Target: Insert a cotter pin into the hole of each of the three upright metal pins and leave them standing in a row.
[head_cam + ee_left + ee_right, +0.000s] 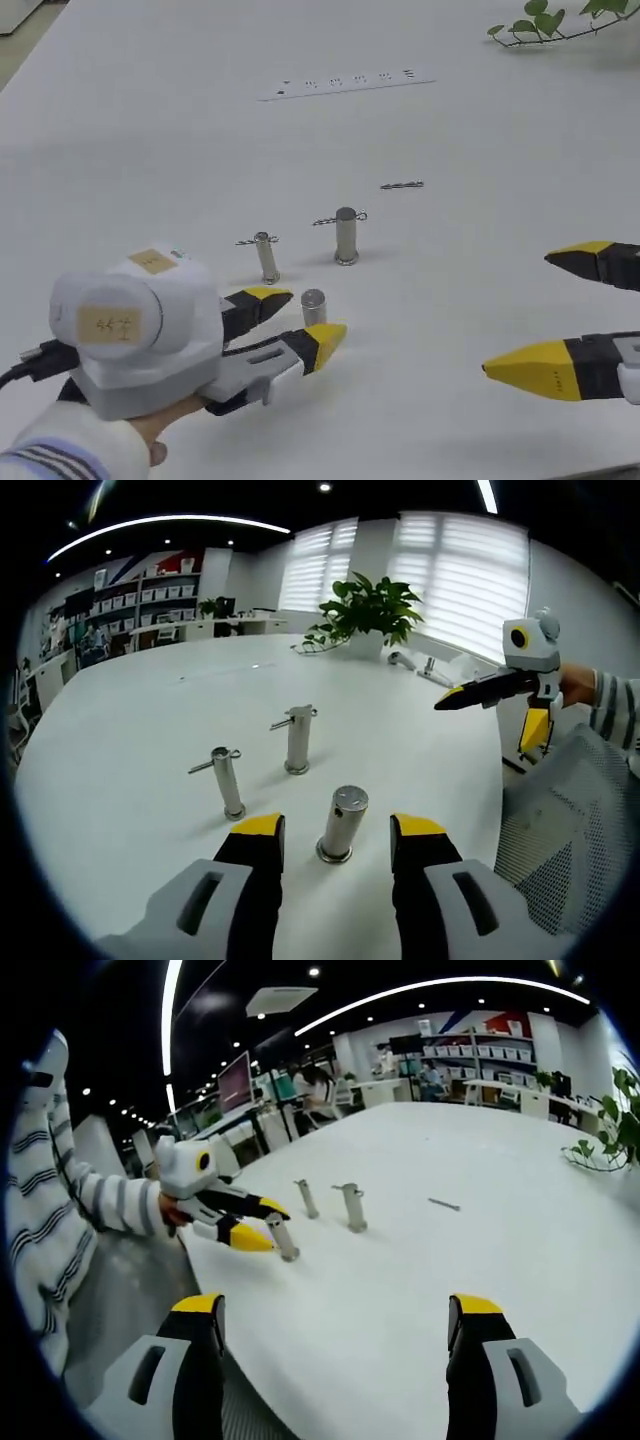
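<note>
Two rear pins [346, 236] held cotters [338, 219]; the near pin [343, 823] stood bare between the left gripper's [312, 316] spread fingers. A loose cotter [402, 185] lay beyond; the right gripper's [518, 313] fingers were spread, empty.

Your right gripper [337, 1310] hangs at the white table's [400, 1280] near edge, jaws spread wide with nothing between them. Ahead on the left, your left gripper [268, 1228] brackets the nearest metal pin [286, 1245]. A second pin [306, 1198] and third pin [352, 1207] stand upright beyond it, and a loose cotter pin [444, 1203] lies off to their right.
</note>
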### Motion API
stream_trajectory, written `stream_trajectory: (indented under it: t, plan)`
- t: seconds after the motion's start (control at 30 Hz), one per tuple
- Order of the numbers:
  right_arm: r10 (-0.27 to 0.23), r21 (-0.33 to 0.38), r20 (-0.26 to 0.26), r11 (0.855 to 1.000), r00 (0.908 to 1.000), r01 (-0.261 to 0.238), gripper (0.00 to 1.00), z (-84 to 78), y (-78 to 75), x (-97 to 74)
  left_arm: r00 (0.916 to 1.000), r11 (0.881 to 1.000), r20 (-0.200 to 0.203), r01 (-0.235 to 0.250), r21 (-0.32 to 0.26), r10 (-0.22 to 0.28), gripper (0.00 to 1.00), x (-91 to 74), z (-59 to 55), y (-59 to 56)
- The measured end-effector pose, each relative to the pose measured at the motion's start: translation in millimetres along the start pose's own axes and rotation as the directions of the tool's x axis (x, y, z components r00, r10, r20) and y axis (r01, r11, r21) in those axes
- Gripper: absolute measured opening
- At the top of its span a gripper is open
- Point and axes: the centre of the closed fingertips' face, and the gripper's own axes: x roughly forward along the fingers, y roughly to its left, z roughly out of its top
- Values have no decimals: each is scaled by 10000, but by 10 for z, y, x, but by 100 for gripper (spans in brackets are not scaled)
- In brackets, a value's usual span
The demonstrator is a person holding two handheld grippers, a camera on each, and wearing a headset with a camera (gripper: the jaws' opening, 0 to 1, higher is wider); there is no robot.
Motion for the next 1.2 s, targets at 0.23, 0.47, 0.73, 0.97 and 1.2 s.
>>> stream_trajectory:
  t: [0.23, 0.47, 0.73, 0.97, 1.2]
  plan:
    - [413, -945, -988, 9942, 9942, -507, 90, 29, -104, 60, 9990, 9979, 126, -430, 489, 424, 69, -332, 80, 117]
    - [814, -1407, -2151, 9835, 9732, -1133, 88, 72, -229, 207, 9957, 9963, -469, -787, 340, 803, 99, -563, -26, 197]
    - [780, -2778, -3757, 9411, 9235, -1925, 87, 130, -419, 412, 9971, 9943, 226, -701, -806, 722, 99, -739, 167, 169]
    - [919, -3449, -4529, 8992, 8868, -2693, 85, 212, -519, 621, 9901, 9880, 636, -1189, -981, 1255, 99, -876, 290, 223]
    - [846, -4086, -4984, 8548, 8628, -3199, 72, 309, -758, 835, 9901, 9826, 123, -1373, -1250, 1399, 99, -923, 132, 191]
